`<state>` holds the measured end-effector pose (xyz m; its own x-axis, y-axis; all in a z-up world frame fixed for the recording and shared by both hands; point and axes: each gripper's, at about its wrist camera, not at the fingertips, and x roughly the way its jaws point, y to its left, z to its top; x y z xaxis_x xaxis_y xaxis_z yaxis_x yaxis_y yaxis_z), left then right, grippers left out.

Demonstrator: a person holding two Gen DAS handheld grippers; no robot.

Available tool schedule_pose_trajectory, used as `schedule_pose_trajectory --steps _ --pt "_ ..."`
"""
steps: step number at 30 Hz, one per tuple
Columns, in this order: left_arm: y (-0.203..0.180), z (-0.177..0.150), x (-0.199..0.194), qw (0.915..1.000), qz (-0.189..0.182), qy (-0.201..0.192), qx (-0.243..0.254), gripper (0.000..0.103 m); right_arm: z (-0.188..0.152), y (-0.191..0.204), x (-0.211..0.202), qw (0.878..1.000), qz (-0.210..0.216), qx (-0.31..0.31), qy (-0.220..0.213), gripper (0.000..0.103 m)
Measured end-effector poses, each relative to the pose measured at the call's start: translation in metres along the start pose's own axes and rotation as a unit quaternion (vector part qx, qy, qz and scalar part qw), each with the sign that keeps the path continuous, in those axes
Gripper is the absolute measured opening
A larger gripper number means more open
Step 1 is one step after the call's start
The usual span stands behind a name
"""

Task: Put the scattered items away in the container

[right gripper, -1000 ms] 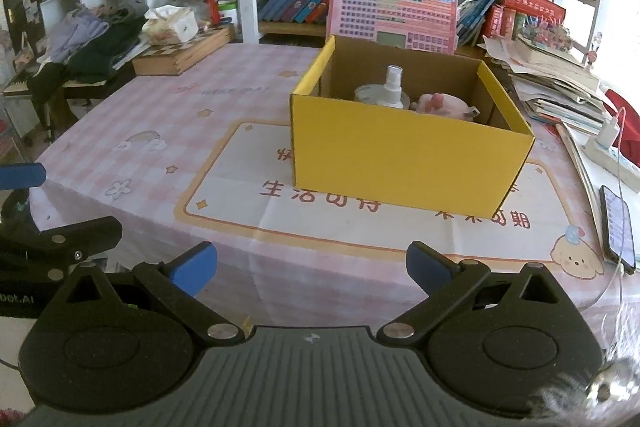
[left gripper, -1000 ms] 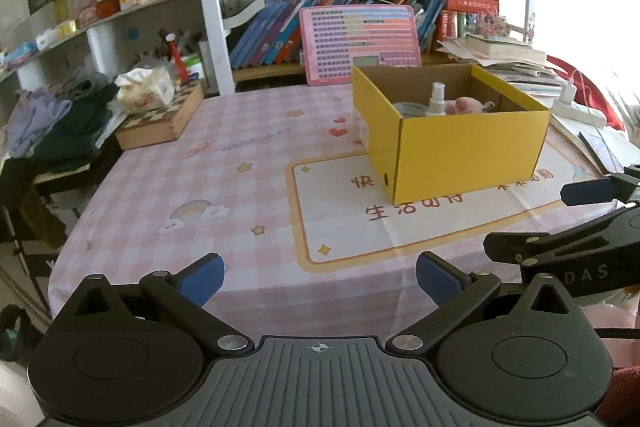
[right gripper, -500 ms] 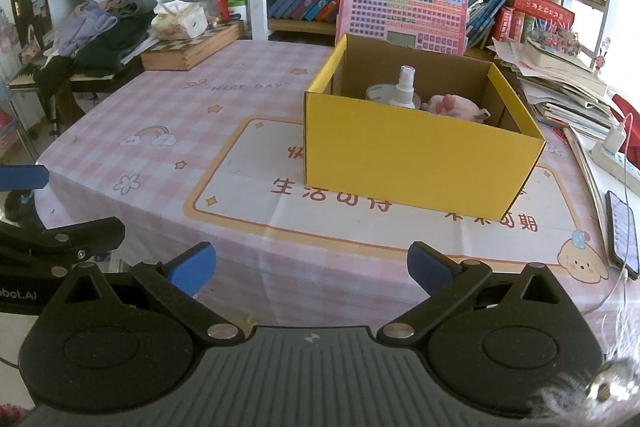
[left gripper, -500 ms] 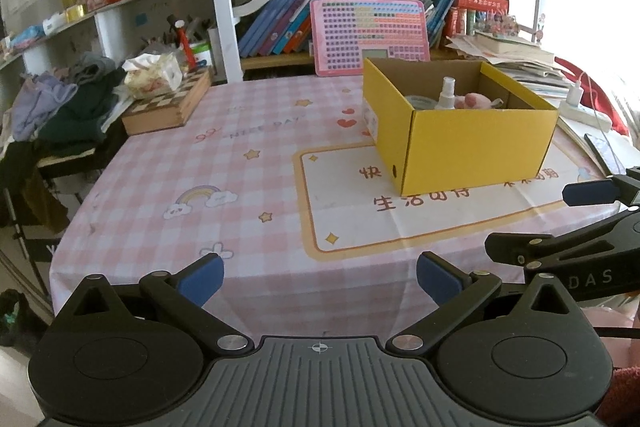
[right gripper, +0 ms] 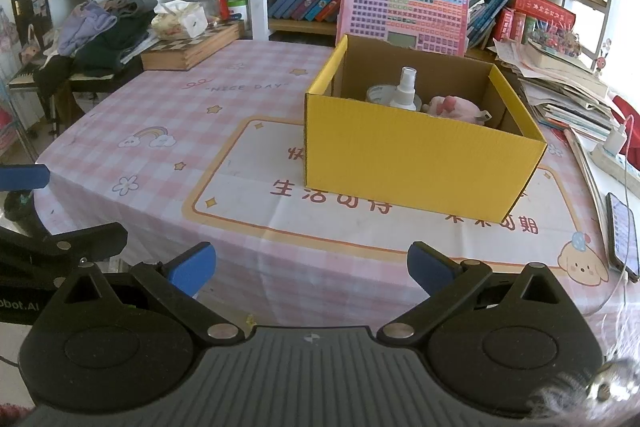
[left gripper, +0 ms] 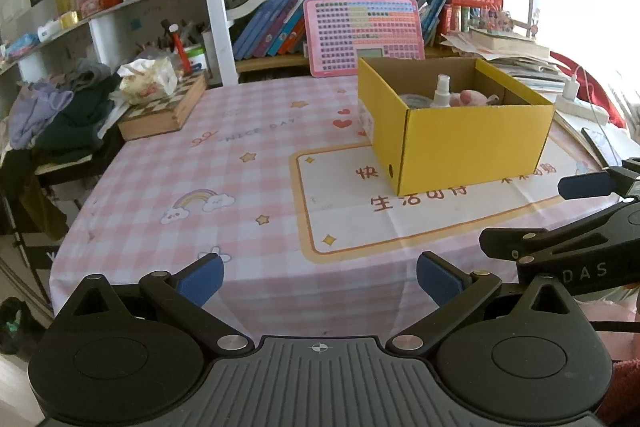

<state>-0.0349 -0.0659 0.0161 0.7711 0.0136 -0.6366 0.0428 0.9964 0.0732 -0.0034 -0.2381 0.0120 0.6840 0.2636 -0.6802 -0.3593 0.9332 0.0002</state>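
The yellow box (right gripper: 420,163) stood on the checked tablecloth (right gripper: 172,115), on the printed panel at the cloth's near side. Inside the box, a spray bottle (right gripper: 405,89) stood upright against a roll of tape (right gripper: 380,94), with a pink soft toy (right gripper: 452,109) just beside them toward the box's right wall. No loose item lay on the cloth around the box in either view.

Over the preceding second, both cameras had drawn back and risen relative to the box; the box appeared farther off and more of the cloth in front of it was exposed. The contents of the box had not changed in that interval.

The left gripper (left gripper: 318,277) hung clear of the near table edge, well apart from the box, with its jaws spread wide and nothing between them. The right gripper (right gripper: 310,265) was likewise in front of the box, jaws wide and empty.

Judgement: the withdrawal with both grippers empty, and a bare cloth around the box, indicated that the tidying was complete or nearly so. The wooden chessboard case (right gripper: 192,45) and the tissue pack (right gripper: 180,21), far left of the box, probably belonged to the room rather than to the task.
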Motion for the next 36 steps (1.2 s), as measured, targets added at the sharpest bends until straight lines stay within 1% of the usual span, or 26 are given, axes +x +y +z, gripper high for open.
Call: schedule_pose_trajectory --steps 8,30,36 --pt "0.001 0.000 -0.001 1.0000 -0.003 0.001 -0.002 0.103 0.000 0.001 0.001 1.000 0.000 -0.001 0.001 0.103" --pt "0.004 -0.002 0.005 0.9996 -0.026 0.002 -0.009 0.103 0.001 0.000 0.005 1.000 -0.003 0.002 0.005 0.103" --pt "0.004 0.001 0.013 0.9994 -0.031 0.004 -0.014 0.103 0.001 -0.014 0.005 1.000 -0.018 0.024 0.002 0.103"
